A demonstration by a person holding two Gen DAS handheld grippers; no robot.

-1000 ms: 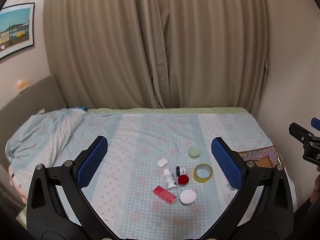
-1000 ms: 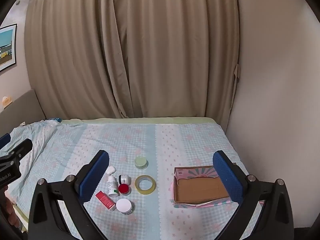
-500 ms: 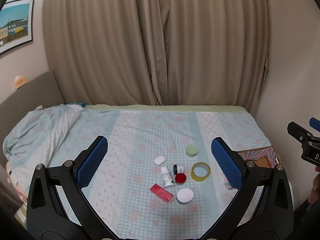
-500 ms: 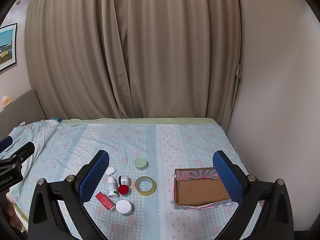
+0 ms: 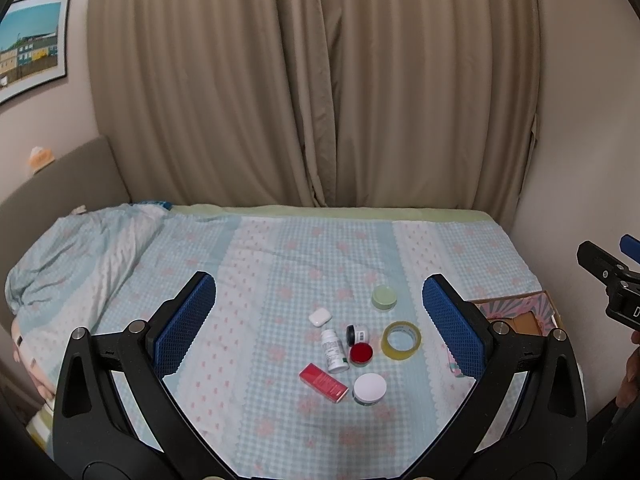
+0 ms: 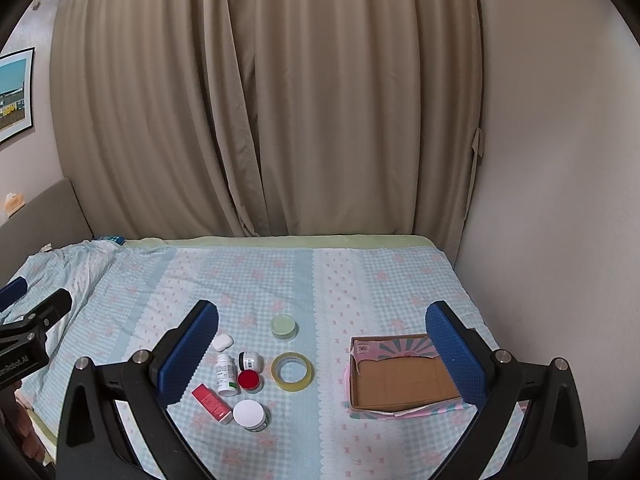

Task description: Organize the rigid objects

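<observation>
Here both grippers hang spread and empty above the bed's (image 6: 360, 272) near edge; the jars, tape roll (image 6: 292, 371) and red box (image 6: 212, 399) cluster centrally, nearer the left gripper (image 5: 320, 316), while the cardboard tray (image 6: 404, 388) lies under the right gripper (image 6: 322, 344).

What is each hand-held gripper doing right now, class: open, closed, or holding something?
Left hand-held gripper: open, holding nothing.
Right hand-held gripper: open, holding nothing.
</observation>
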